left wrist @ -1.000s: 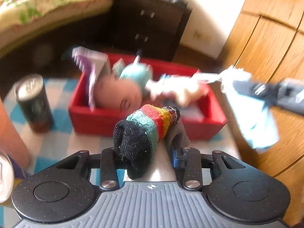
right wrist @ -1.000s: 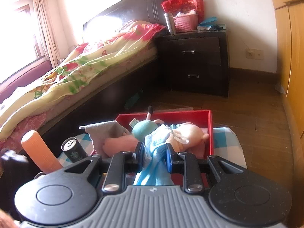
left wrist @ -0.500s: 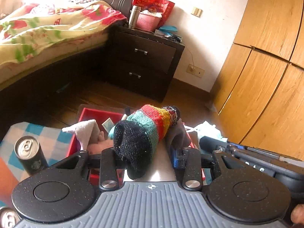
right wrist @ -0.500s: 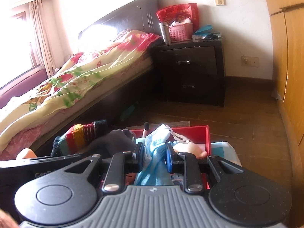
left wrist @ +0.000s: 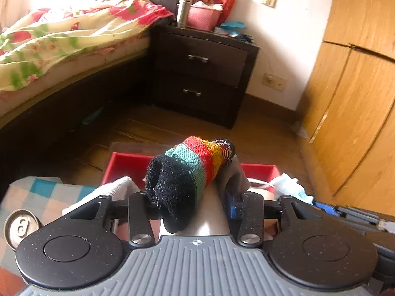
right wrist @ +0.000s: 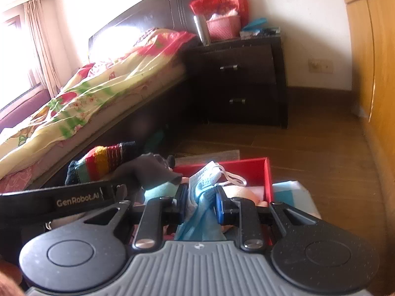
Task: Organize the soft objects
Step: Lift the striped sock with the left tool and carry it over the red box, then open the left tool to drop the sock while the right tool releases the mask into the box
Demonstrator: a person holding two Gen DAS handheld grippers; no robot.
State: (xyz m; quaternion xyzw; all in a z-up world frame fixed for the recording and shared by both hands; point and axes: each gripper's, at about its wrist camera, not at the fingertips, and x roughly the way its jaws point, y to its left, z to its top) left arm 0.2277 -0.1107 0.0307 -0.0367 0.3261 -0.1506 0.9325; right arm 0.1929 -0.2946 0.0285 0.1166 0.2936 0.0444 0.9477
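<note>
Striped sock (left wrist: 187,172) pinched in left tongs (left wrist: 190,204), blue mask (right wrist: 205,197) clamped in right tongs (right wrist: 201,197).

A bed (left wrist: 61,39) with a floral quilt (right wrist: 103,83) fills the nine to eleven o'clock side, its dark headboard (right wrist: 148,17) sunlit. A dark two-drawer nightstand (left wrist: 200,74) stands at twelve o'clock against a white wall (left wrist: 291,24). Wooden wardrobe doors (left wrist: 358,98) line three o'clock; wooden floor (right wrist: 308,143) below.

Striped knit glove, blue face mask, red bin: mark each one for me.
Striped knit glove (left wrist: 195,170): left wrist view, on its teal and red stripes.
Blue face mask (right wrist: 205,180): right wrist view, on the pleated part above the tool.
Red bin (right wrist: 267,180): right wrist view, on its right wall.
</note>
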